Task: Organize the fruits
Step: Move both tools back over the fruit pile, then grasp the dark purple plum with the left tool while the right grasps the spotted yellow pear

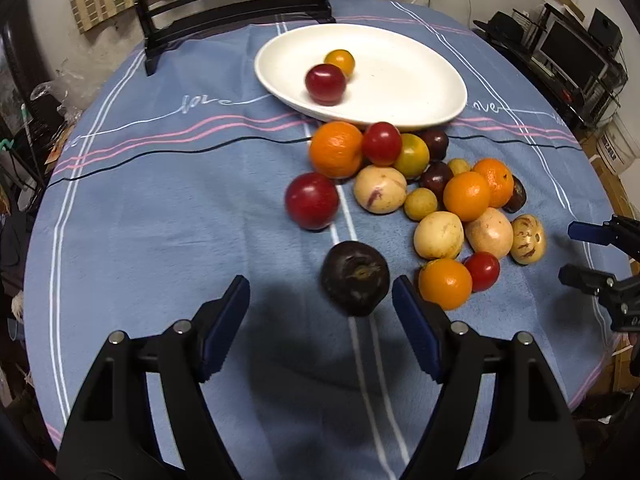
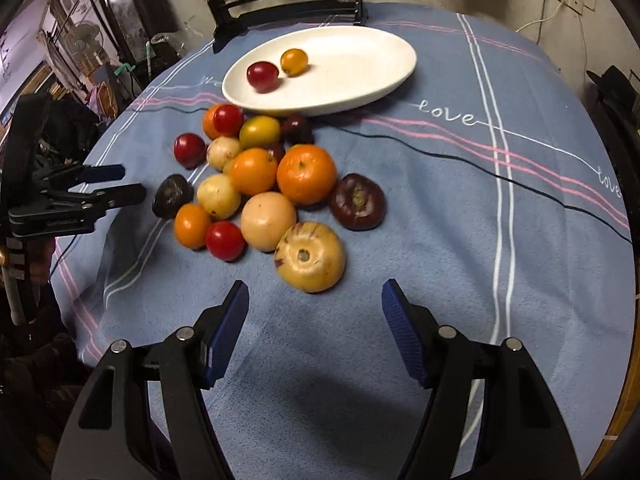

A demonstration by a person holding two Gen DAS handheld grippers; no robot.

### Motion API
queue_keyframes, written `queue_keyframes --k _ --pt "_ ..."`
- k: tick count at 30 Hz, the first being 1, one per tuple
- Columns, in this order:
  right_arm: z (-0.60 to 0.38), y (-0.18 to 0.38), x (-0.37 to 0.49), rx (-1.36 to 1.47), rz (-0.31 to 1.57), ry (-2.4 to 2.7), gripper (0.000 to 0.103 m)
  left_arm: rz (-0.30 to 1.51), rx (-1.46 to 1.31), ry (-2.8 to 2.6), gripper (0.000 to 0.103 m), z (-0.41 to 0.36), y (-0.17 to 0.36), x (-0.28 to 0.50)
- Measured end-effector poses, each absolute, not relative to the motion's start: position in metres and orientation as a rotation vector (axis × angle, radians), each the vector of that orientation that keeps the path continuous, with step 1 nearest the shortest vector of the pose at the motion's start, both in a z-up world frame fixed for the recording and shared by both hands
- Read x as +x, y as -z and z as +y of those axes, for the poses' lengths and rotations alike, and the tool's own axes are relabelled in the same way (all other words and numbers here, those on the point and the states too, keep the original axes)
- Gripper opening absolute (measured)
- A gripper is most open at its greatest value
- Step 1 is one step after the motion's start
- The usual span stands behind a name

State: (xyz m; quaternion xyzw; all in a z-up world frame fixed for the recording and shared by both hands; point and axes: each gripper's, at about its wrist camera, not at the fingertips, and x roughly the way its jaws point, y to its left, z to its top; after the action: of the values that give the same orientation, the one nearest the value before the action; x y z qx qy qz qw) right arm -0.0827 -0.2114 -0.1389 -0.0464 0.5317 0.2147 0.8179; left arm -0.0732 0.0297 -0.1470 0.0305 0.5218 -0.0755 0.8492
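Fruit (image 1: 416, 196) lies heaped on a round surface (image 1: 180, 208) draped in a blue cloth with pink and white stripes, just in front of a white oval plate (image 1: 404, 92) that already holds a red plum (image 1: 325, 84) and a small yellow-orange fruit (image 1: 340, 61) side by side. The pile mixes oranges, red plums, pale yellow melons and dark purple fruits, most of them touching one another. One dark purple fruit (image 1: 355, 278) sits apart at the near edge of the heap, just ahead of the left gripper (image 1: 320, 300) and closer to its right finger than its left; the blue-padded fingers (image 1: 234, 312) are spread and pinch nothing. The right gripper (image 2: 314, 304) hovers over bare cloth with its fingers (image 2: 396, 320) likewise spread and empty, a striped pale melon (image 2: 310, 257) lying just beyond them and another dark purple fruit (image 2: 357, 202) to that melon's right. A black chair (image 1: 236, 4) stands at the far side of the surface behind the plate.
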Motion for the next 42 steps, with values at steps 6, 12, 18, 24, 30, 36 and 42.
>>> queue_keyframes --k 6,12,18,24,30,36,42 --pt "-0.204 0.151 -0.077 -0.132 1.14 -0.443 0.069 1.124 0.098 0.157 0.075 0.018 0.172 -0.06" --pt "-0.201 0.157 -0.063 -0.14 1.147 -0.442 0.069 1.147 0.104 0.163 0.075 0.016 0.187 -0.051" --pt "-0.188 0.167 -0.053 -0.183 1.176 -0.466 0.068 1.141 0.092 0.188 0.06 0.016 0.186 -0.051" --pt "-0.192 0.166 -0.05 -0.153 1.206 -0.476 0.045 1.154 0.063 0.175 0.046 0.019 0.181 -0.05" --pt "-0.2 0.158 -0.054 -0.105 1.191 -0.475 0.045 1.134 0.067 0.172 0.046 0.019 0.169 -0.055" --pt "-0.203 0.158 -0.061 -0.071 1.189 -0.469 0.045 1.114 0.071 0.176 0.046 0.015 0.155 -0.062" --pt "-0.205 0.143 -0.061 -0.023 1.161 -0.479 0.045 1.077 0.062 0.173 0.046 0.009 0.129 -0.062"
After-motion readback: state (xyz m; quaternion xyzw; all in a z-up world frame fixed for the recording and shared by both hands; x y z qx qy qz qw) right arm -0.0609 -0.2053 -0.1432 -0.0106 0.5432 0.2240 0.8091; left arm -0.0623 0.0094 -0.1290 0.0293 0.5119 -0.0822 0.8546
